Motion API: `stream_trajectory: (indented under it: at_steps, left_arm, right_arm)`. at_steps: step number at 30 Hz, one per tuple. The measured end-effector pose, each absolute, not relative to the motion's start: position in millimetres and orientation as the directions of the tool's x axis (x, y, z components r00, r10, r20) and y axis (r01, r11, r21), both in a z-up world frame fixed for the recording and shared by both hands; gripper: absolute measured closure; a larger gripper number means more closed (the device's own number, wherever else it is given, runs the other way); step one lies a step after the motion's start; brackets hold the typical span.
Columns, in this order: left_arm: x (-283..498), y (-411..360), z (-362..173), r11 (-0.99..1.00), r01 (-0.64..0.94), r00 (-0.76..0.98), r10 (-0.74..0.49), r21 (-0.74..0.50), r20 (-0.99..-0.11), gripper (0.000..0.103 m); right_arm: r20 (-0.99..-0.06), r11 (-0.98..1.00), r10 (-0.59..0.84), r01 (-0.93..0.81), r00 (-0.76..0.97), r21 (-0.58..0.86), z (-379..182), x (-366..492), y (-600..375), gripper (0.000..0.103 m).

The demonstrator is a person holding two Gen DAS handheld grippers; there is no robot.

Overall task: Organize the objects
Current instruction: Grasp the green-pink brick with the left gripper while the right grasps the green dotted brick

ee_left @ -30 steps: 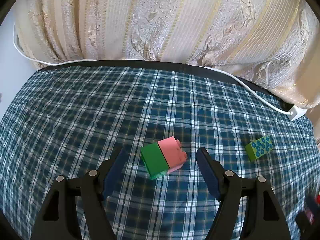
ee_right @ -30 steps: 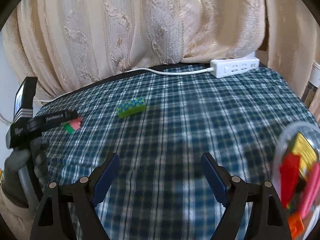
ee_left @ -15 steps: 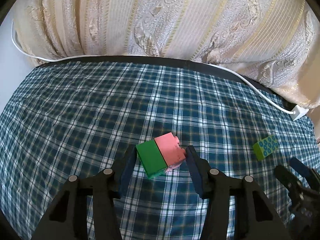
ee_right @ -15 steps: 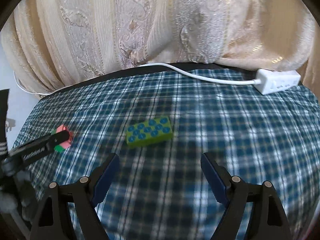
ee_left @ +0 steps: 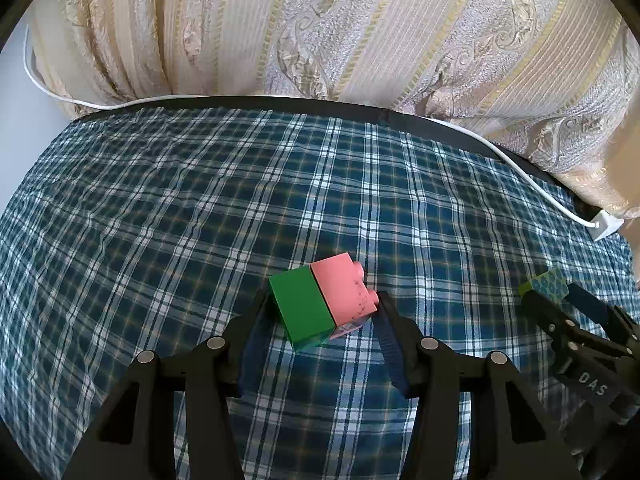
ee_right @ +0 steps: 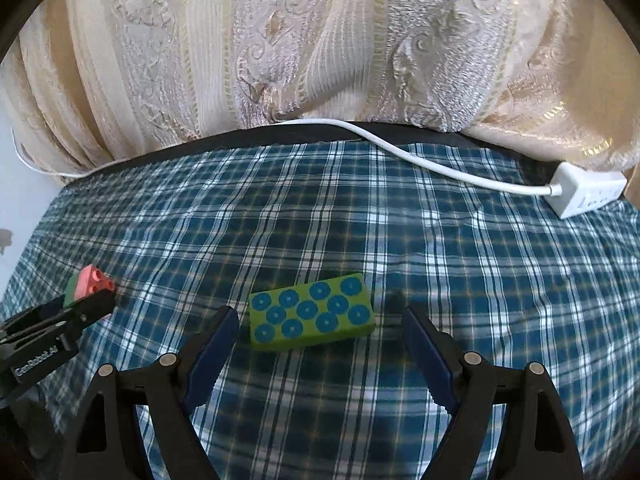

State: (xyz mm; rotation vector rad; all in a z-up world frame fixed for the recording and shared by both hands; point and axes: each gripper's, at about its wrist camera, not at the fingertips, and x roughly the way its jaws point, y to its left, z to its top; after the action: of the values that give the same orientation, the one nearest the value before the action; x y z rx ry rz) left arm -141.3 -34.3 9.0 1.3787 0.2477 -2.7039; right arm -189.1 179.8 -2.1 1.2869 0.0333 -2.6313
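Home: brocade curtain (ee_right: 320, 40), plaid-covered table (ee_right: 440, 260).

You have two toy pieces on the blue checked cloth (ee_right: 460, 264). The first is the pink-and-green block (ee_left: 323, 304): two bricks joined side by side, green on the left and pink on the right in the left wrist view, with round pink studs pointing to the right. It stands tilted, and small dark specks show on the pink face. The second is the green flat brick (ee_right: 312, 316), a long rectangle that lies flat on the cloth with its studs up; the studs are blue circles in about three rows. It lies a little slanted, well apart from the first piece.
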Motion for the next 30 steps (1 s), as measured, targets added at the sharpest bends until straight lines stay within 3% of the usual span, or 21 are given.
stream_trajectory:
  at_steps: [3, 6, 8, 11, 30]
  left_arm:
    - [-142, -34, 8, -0.983, 0.157, -0.587, -0.017, -0.093, -0.810, 0.050]
    - [-141, -35, 8, -0.984, 0.156, -0.588, -0.020, -0.089, -0.809, 0.050]
    - [-141, -35, 7, -0.984, 0.155, -0.590, -0.022, -0.086, -0.807, 0.051]
    - [-141, -35, 9, -0.984, 0.152, -0.594, -0.018, -0.090, -0.804, 0.058]
    - [-122, -17, 49, -0.991, 0.069, -0.673, 0.041, -0.118, -0.739, 0.058]
  right_arm:
    - [-0.789, -0.978, -0.145, 0.207, -0.597, 0.023, -5, -189, 172, 0.018]
    - [-0.786, -0.978, -0.125, 0.209, -0.606, -0.006, -5, -188, 169, 0.027]
    - [-0.781, -0.978, -0.124, 0.207, -0.612, -0.007, -4, -187, 170, 0.038]
    - [-0.785, -0.979, -0.129, 0.203, -0.606, 0.004, -3, -186, 172, 0.038]
    - [-0.736, -0.986, -0.166, 0.119, -0.657, 0.116, 26, -98, 220, 0.038]
